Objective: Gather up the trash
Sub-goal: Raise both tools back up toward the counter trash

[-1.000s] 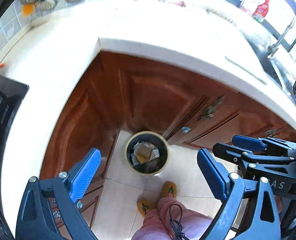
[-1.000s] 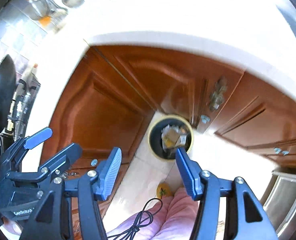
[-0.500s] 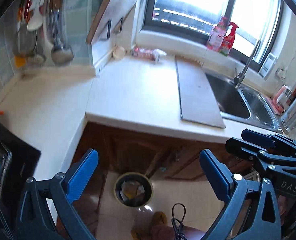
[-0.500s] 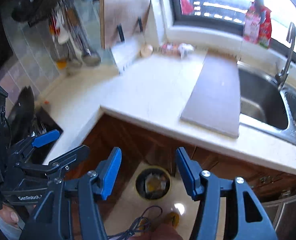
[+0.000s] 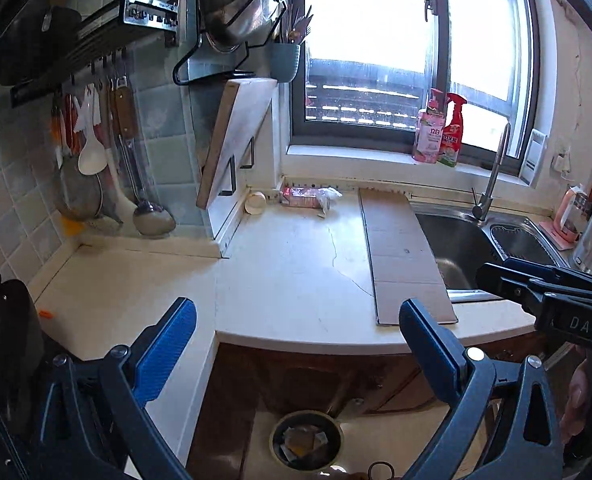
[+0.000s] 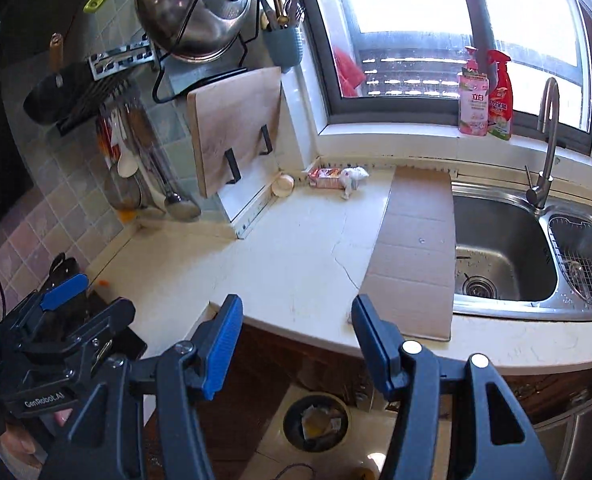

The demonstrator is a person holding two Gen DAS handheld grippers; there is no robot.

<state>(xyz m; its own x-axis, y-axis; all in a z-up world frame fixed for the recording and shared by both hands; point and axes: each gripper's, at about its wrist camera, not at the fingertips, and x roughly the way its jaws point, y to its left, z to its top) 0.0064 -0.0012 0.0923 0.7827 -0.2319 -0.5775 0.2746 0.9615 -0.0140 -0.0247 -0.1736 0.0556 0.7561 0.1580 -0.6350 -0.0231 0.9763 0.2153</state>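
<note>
Both grippers, the left gripper (image 5: 298, 346) and the right gripper (image 6: 296, 340), hang with jaws apart and empty over the counter's (image 6: 296, 248) front edge. The trash, a pink wrapper (image 6: 324, 178) touching a crumpled tissue (image 6: 352, 178), lies well beyond them at the back wall under the window. A paper cup (image 6: 283, 185) lies just left of it, a cardboard sheet (image 6: 416, 248) to its right by the sink (image 6: 500, 256); the bin (image 6: 316, 422) stands on the floor below.

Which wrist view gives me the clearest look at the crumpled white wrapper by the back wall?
The right wrist view: the crumpled white wrapper shows apart from the pink packet beside it. In the left wrist view the wrapper is smaller and overlaps the packet.
</note>
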